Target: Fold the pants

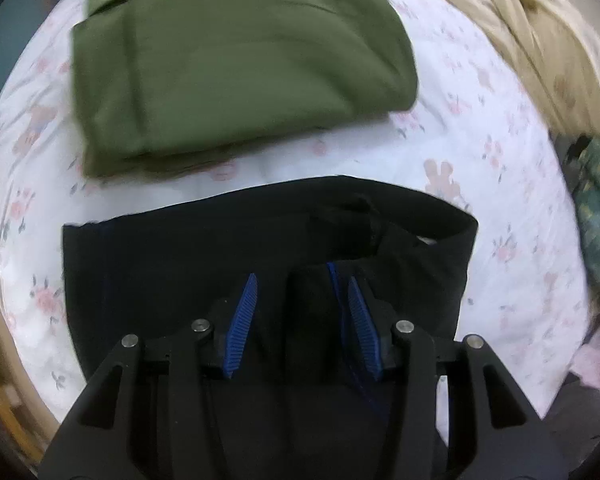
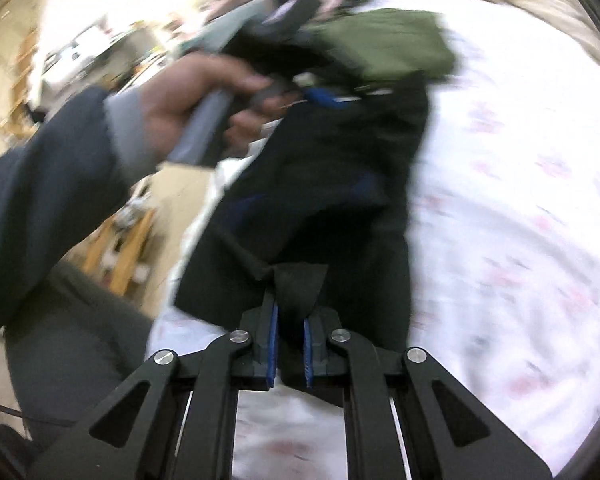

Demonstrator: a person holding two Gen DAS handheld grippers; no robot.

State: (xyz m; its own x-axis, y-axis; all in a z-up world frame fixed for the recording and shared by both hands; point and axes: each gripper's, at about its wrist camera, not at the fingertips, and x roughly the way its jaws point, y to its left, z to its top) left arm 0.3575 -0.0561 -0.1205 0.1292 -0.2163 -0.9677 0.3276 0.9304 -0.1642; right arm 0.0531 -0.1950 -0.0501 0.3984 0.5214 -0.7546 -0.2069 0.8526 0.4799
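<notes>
Black pants [image 1: 220, 264] lie on the bed [image 1: 500, 240]; right claw [image 2: 291, 344] pinches their edge, left claw [image 1: 302, 320] spread above them.

Black pants [image 1: 228, 248] with blue trim, olive green folded garment [image 1: 236, 60], white bedsheet [image 1: 512, 216] printed with pink flowers.

We see the black fabric pants with thin blue side stripes [image 1: 188, 264] lying partly folded on the bed, directly under and ahead of the left tongs [image 1: 302, 300], whose blue pads stand apart over a raised fold of the cloth. In the right wrist view the pants [image 2: 332, 184] stretch forward from the right tongs [image 2: 291, 320], which pinch a bunched edge of the dark cloth between nearly closed pads.
</notes>
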